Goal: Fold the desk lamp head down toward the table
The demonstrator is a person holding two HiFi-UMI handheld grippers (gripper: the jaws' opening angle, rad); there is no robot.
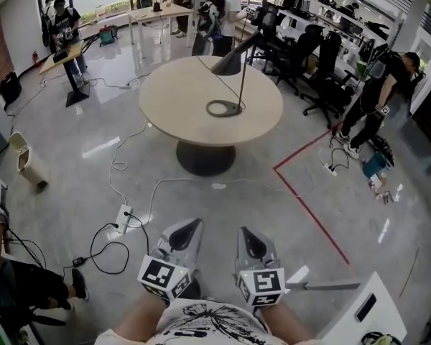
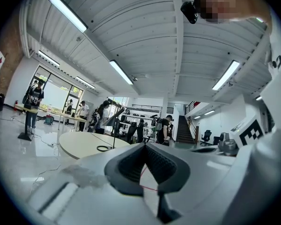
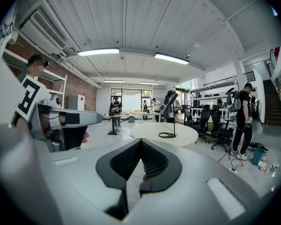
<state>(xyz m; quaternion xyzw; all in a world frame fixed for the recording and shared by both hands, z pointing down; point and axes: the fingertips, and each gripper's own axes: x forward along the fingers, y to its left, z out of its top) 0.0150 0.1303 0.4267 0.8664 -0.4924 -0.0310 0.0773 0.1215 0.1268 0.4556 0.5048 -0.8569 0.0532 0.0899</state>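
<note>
A black desk lamp stands on a round beige table [image 1: 176,92] far ahead of me. Its ring base [image 1: 224,108] rests near the table's middle, and a thin stem rises to the cone head [image 1: 230,62], which tilts up. Both grippers hang low near my body, well short of the table. The left gripper [image 1: 194,224] and right gripper [image 1: 243,231] are shut with nothing in them. The left gripper view shows its gripper [image 2: 144,145] with the lamp [image 2: 113,120] small beyond it. In the right gripper view its gripper [image 3: 141,140] sits below the lamp [image 3: 171,108].
A red tape line [image 1: 305,200] crosses the floor right of the table. A power strip [image 1: 122,218] and cables lie on the floor at front left. Office chairs [image 1: 323,63] and several people stand beyond the table. A white bin [image 1: 25,160] sits at left.
</note>
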